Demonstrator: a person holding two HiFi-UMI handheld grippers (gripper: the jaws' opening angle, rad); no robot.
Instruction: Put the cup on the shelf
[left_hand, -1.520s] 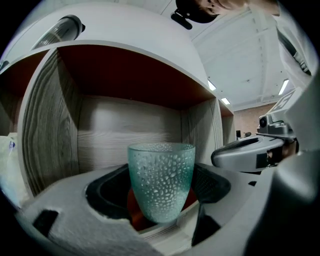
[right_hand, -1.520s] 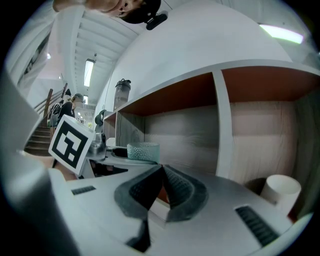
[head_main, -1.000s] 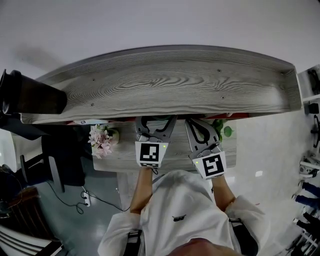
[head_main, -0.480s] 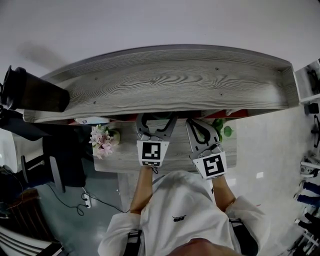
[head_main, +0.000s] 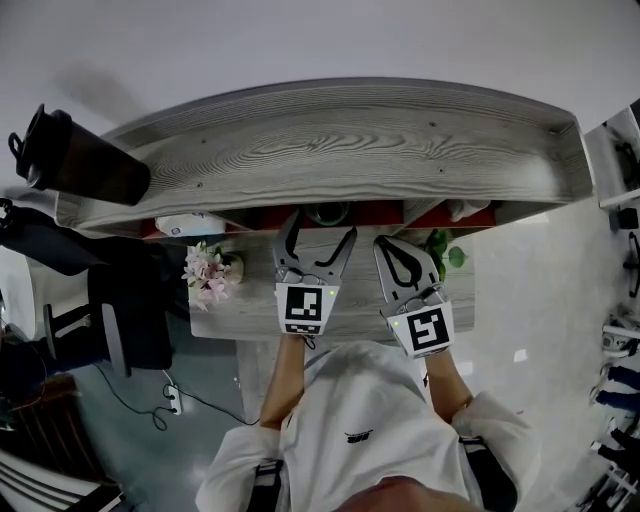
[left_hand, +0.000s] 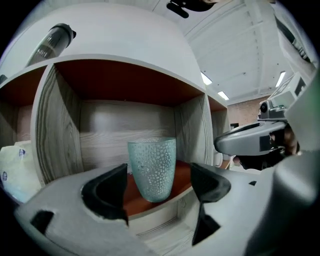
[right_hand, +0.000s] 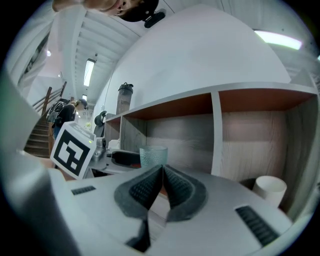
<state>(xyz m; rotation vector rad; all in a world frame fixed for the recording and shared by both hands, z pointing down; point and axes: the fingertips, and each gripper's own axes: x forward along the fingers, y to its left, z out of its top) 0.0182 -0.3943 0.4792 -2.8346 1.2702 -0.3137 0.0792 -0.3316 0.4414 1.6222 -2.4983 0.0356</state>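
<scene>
Teal pebbled cup (left_hand: 151, 167) stands upright in the middle shelf (left_hand: 59, 125) compartment, on its red-brown floor, so I'd say you're basically done. Your left tongs (left_hand: 159, 182) are spread wide, with the cup just ahead of the gap and untouched. Back straight out, no sideways drift. Right tongs (right_hand: 162, 185) are pinched together, empty.

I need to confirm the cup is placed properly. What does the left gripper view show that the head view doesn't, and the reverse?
Only the left gripper view shows the cup standing upright on the red-brown floor of a shelf compartment. It sits beyond the left gripper's open jaws and is untouched by them. Only the head view shows the pink flowers below the shelf. Both show the shelf and the dark bottle on its top.
</scene>
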